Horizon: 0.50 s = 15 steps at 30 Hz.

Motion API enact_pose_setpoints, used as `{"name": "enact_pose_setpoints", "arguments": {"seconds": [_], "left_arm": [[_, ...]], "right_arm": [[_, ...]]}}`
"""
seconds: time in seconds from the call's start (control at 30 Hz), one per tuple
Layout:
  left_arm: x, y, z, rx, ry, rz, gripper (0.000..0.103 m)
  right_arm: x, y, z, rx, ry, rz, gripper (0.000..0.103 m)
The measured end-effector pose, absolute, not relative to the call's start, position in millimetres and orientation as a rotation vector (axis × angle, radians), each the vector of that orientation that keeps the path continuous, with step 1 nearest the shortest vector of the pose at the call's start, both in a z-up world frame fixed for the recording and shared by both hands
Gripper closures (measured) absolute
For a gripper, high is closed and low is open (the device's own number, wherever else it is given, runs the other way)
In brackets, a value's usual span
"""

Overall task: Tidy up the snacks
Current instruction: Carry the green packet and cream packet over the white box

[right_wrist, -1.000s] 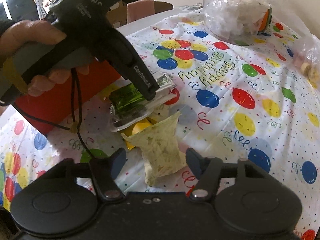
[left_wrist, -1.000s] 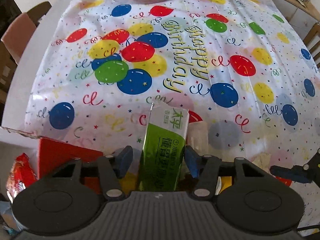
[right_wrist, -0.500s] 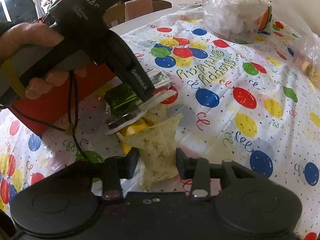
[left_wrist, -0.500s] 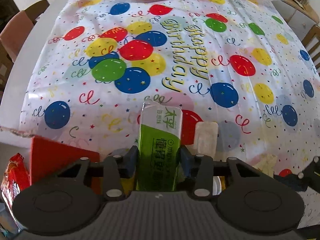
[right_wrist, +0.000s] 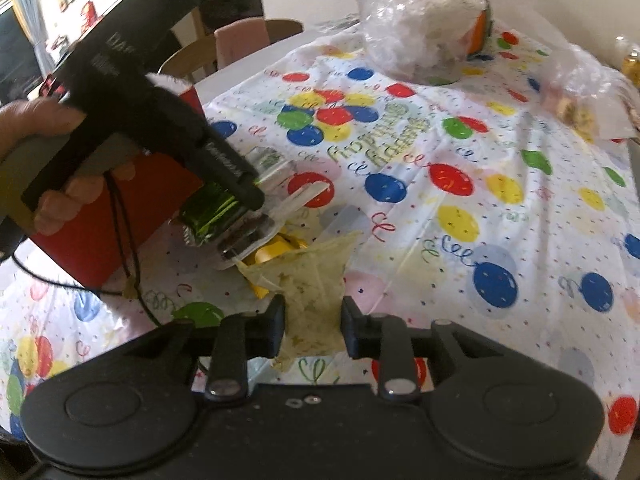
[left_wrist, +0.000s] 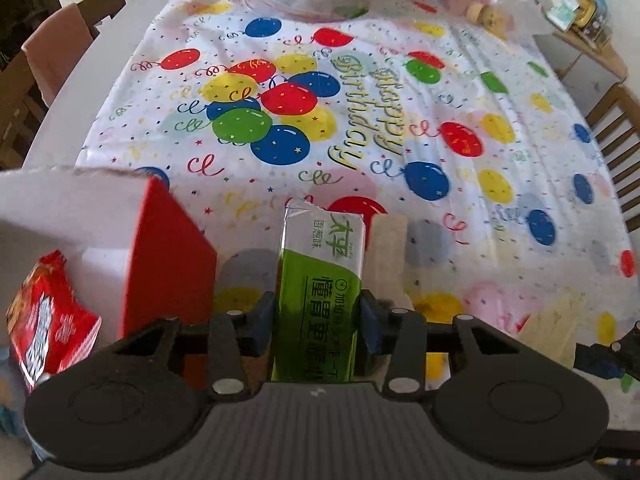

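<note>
On the glossy balloon tablecloth (left_wrist: 460, 92), foil-wrapped green cracker pack (left_wrist: 318, 296), crinkled pale pouch (right_wrist: 316, 300).

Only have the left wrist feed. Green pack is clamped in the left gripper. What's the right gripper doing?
Observer: On the right gripper the jaws are closing on a pale starred packet, with the pads against its sides.
Operator: Anything else in that spot?
Observer: A yellow item lies just behind the packet, below your green pack.
Operator: Are the two grippers touching?
Observer: No. The left gripper sits up and to the left of the packet in the right wrist view, close to it but apart.
</note>
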<state>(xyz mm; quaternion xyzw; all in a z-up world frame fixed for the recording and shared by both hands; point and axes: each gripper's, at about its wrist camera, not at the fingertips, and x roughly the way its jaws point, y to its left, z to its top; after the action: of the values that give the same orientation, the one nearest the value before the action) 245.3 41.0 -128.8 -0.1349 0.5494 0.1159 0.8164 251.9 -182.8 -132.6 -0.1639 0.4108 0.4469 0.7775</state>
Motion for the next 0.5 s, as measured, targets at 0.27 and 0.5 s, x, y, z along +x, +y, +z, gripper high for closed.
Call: {"name": "enact_pose_setpoints", "arguments": {"seconds": [0.27, 0.5], "left_arm": [[201, 34, -85, -0.300, 1.105, 0.212, 0.060], [160, 39, -50, -0.307, 1.057, 0.179, 0.060]], "right_arm": [[223, -200, -96, -0.276, 0.863, 0.910, 0.076], [198, -197, -65, -0.211, 0.856, 0.880, 0.076]]}}
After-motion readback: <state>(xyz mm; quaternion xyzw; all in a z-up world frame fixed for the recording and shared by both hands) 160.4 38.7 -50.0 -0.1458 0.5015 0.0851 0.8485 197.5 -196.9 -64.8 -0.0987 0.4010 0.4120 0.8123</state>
